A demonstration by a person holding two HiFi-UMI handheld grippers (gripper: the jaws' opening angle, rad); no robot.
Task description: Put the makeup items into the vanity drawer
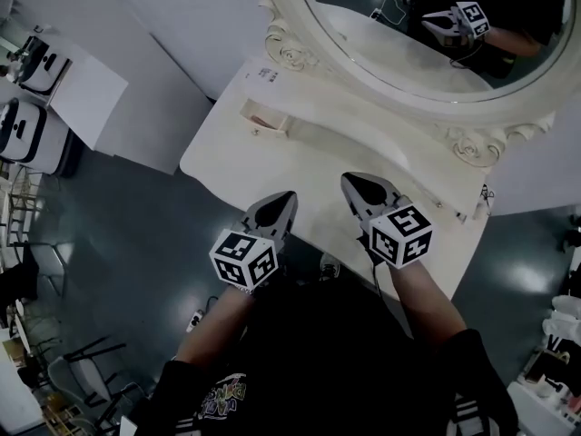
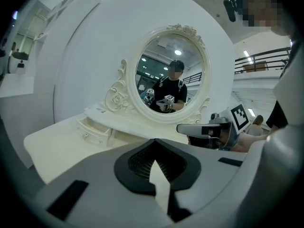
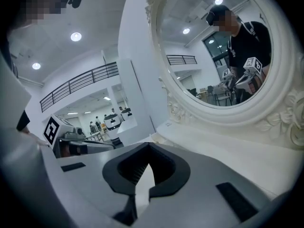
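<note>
Head view from above. An oval mirror in a carved cream frame stands at the back of the cream bench. A small drawer sits on the bench just below the mirror's lower left rim; it seems drawn out slightly, showing a pinkish inside.

The left tool and right tool are held side by side over the bench edge farthest from the mirror. Both point toward the mirror, and each carries its marker cube at the rear.

In the left gripper view, the left tool has its jaw tips met, with nothing between them. The drawer lies below the mirror, to the left.

In the right gripper view, the right tool is likewise closed and empty, facing the mirror. The mirror reflects the person holding both tools.
</note>
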